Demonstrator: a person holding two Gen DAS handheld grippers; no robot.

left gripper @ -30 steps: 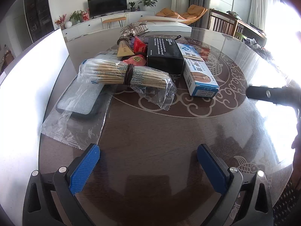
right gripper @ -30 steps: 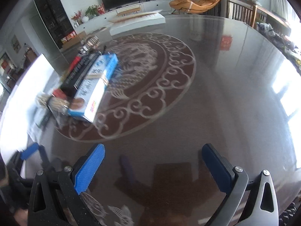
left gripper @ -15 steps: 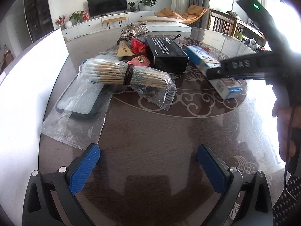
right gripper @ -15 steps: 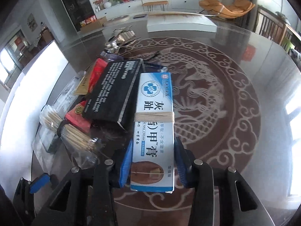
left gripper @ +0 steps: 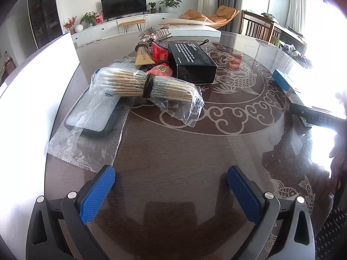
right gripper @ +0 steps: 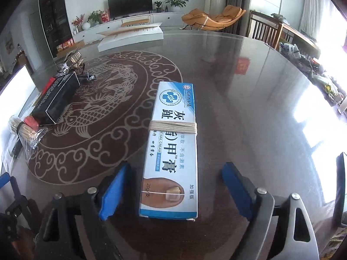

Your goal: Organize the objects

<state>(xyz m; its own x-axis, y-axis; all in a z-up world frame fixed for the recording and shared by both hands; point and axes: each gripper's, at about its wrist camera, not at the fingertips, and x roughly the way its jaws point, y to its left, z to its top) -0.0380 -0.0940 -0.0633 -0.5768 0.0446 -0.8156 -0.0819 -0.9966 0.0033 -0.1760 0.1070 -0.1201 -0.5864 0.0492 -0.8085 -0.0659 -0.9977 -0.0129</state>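
Note:
A long blue-and-white nail cream box (right gripper: 173, 143), bound with a rubber band, lies flat on the glossy brown table (right gripper: 249, 112). My right gripper (right gripper: 175, 182) straddles its near end with the jaws opening; the blue pads (right gripper: 115, 186) stand clear of its sides. The left wrist view catches the same box (left gripper: 282, 81) at the far right, behind the right gripper's black body (left gripper: 316, 118). My left gripper (left gripper: 171, 186) hovers open over bare table, nothing between its fingers, well short of the pile.
The pile at the left holds a bagged bundle of wooden sticks (left gripper: 143, 86), a black box (left gripper: 190, 62), red packets (left gripper: 160, 53), a tan triangular pack (left gripper: 143, 58) and a dark flat case in clear plastic (left gripper: 91, 117). A white board (left gripper: 39, 82) lines the left.
The right gripper closed on the nail cream box beside the black box, carried it rightward away from the pile, set it down and spread its jaws. The left gripper stayed still.

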